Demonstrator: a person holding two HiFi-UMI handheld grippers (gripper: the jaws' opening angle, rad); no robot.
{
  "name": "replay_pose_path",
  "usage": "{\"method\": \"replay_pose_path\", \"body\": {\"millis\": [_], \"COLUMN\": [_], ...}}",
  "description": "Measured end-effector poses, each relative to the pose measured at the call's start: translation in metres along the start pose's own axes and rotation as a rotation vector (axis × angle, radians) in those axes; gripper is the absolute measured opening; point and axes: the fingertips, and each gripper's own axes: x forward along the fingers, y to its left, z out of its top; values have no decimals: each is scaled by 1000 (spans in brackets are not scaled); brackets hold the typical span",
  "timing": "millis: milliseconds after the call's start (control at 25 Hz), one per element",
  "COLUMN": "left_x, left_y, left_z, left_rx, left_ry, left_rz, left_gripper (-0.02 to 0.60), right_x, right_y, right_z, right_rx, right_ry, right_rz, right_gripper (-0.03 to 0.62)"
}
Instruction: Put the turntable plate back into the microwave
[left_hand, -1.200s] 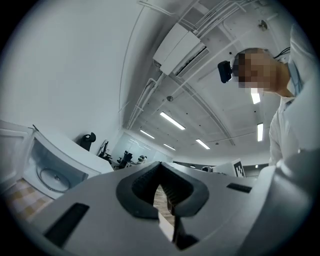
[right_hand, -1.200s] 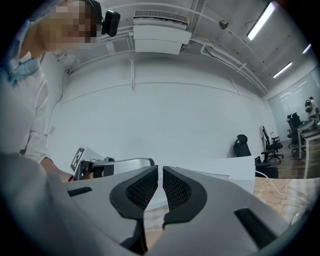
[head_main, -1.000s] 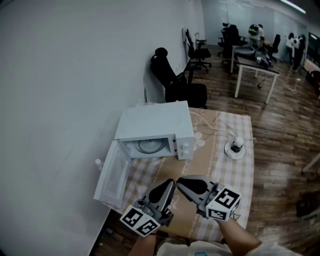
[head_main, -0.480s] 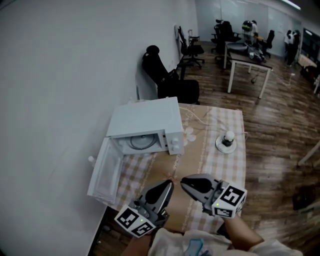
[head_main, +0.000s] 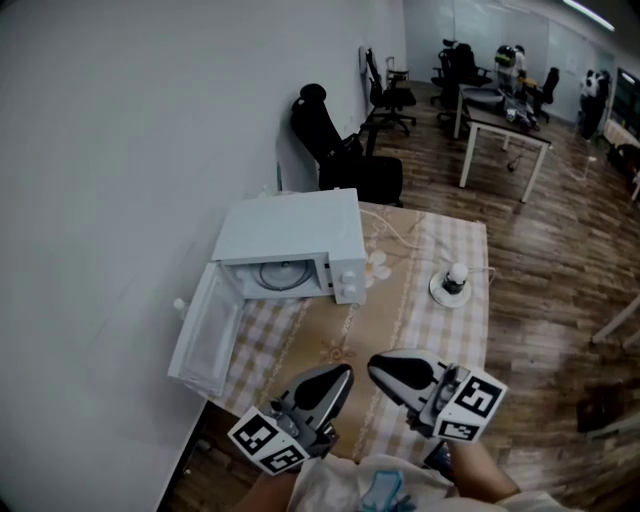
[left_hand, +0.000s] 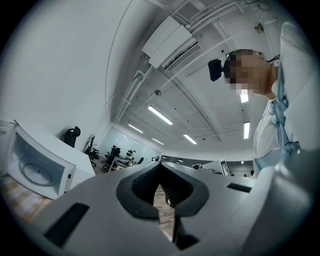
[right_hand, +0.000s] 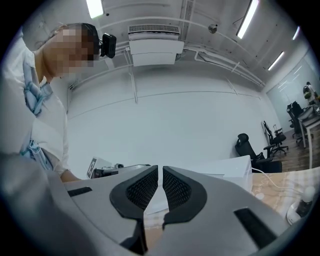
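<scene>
The round glass turntable plate (head_main: 283, 272) lies flat inside the white box-shaped microwave (head_main: 290, 228). The white microwave door (head_main: 205, 338) is wide open and swings out to the left, past the edge of the table. In the left gripper view you can see the plate (left_hand: 34, 173) inside the oven, far off to the left of the jaws.

The microwave sits at the far left of a table with a tan and white checked cloth (head_main: 405, 320). A thin white cord (head_main: 402, 236) runs over the cloth behind it. To the right, well apart from the microwave, a small white thing with a dark top (head_main: 452, 283) stands on a round white base.

Both grippers are low at the near end of the table, far from the microwave. The left gripper (head_main: 338, 378) has its jaws pressed together at the tips, and nothing is between them. The right gripper (head_main: 382, 365) is just beside it. Its jaws are closed too, with only a thin slit between the black pads (right_hand: 146, 189), and it holds nothing. The two tips point toward each other but do not touch.

Behind the table stands a black office chair (head_main: 335, 150) on a brown wood floor (head_main: 560, 230). Farther back is a white desk (head_main: 505, 125).
</scene>
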Motion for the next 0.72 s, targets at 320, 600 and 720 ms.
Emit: {"method": "replay_pose_path", "body": {"millis": [320, 600, 720], "left_x": [-1, -2, -2], "left_y": [-3, -1, 2], "left_z": [-5, -6, -9], "left_rx": [-5, -17, -25], "left_ry": [12, 17, 23], "left_rz": [23, 43, 48], "left_gripper": [2, 2, 2], "right_x": [2, 1, 2], "right_y": [4, 0, -3], "right_z": [-9, -10, -12], "right_rx": [-19, -22, -16], "right_ry": [27, 32, 35], "right_rz": [34, 35, 34], "right_gripper": [47, 46, 46]}}
